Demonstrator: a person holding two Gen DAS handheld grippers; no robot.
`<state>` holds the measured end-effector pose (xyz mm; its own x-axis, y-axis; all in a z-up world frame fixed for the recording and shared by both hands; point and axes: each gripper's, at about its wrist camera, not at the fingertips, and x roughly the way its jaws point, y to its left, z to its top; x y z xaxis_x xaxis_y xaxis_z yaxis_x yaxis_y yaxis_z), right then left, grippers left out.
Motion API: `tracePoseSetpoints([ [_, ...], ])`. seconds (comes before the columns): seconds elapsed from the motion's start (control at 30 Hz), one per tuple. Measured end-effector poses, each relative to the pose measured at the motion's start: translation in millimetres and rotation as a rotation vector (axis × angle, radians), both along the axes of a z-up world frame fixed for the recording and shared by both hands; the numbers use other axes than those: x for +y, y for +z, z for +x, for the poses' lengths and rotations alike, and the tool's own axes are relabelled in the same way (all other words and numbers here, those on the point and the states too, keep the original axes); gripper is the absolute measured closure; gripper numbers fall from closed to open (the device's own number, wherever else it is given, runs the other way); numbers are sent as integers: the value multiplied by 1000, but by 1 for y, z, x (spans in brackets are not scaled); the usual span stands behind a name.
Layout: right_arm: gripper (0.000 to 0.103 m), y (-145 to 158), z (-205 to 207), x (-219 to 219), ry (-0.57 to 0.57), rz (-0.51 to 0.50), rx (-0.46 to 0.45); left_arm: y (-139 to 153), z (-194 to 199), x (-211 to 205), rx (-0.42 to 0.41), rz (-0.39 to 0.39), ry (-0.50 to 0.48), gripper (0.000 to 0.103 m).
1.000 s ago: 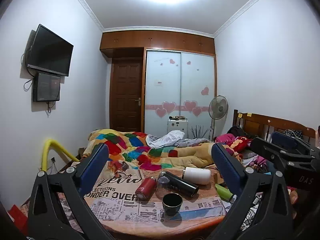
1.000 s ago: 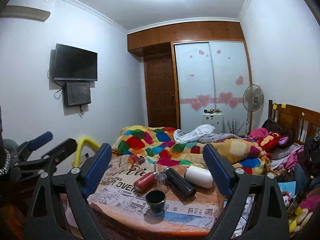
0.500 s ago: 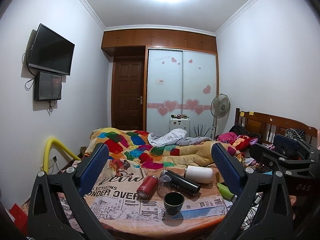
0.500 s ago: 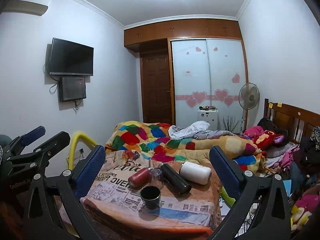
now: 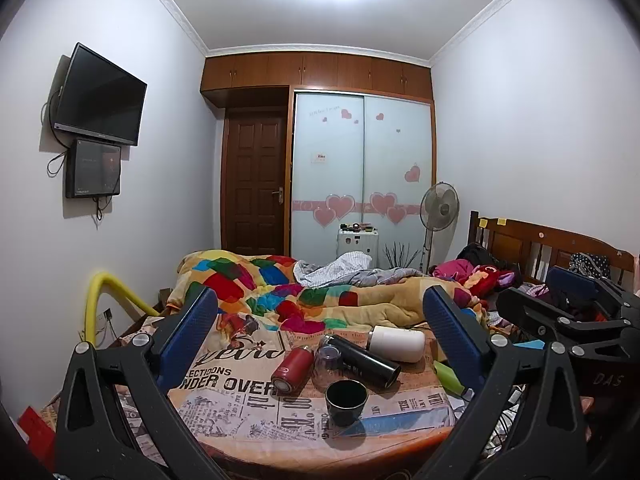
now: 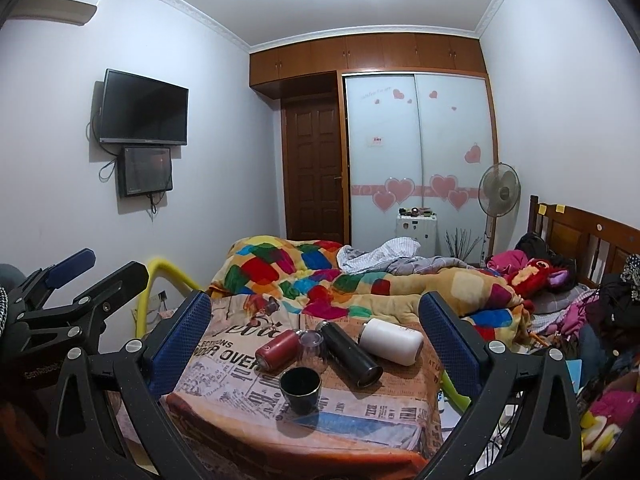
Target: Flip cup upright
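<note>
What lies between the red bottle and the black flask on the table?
A small clear cup lies on its side between the red bottle and the black flask; both wrist views show it.

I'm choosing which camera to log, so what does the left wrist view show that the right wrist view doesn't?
Only the left wrist view shows the right gripper from the side, at its right edge. Only the right wrist view shows the left gripper at its left edge, and the air conditioner high on the wall. Both show the table with the dark cup standing mouth up, and the red bottle, black flask, white flask and clear cup all lying on their sides. Both grippers are open and hold nothing.
</note>
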<state>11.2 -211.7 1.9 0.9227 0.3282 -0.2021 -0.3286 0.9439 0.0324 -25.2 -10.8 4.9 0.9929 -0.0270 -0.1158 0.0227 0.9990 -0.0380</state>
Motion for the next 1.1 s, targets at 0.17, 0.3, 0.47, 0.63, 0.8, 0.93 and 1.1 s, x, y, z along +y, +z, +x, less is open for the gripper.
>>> tracePoseSetpoints([
  [0.17, 0, 0, 0, 0, 1, 0, 0, 0, 1, 1, 7, -3, -1, 0],
  [0.3, 0, 1, 0, 0, 0, -1, -2, 0, 2, 1, 9, -5, -2, 0],
  [0.47, 0, 1, -1, -1, -1, -4, -4, 0, 2, 1, 10, -4, -2, 0],
  [0.63, 0, 1, -1, -1, -1, -4, -3, 0, 3, 0, 11, -5, -2, 0],
  [0.8, 0, 2, -1, -2, -3, -7, -9, 0, 3, 0, 11, -6, -3, 0],
  [0.93, 0, 6, -2, -4, -3, -9, -15, 0, 3, 1, 12, -6, -4, 0],
  [1.1, 0, 6, -2, -4, -3, -9, -16, -4, 2, -2, 14, -9, -10, 0],
])
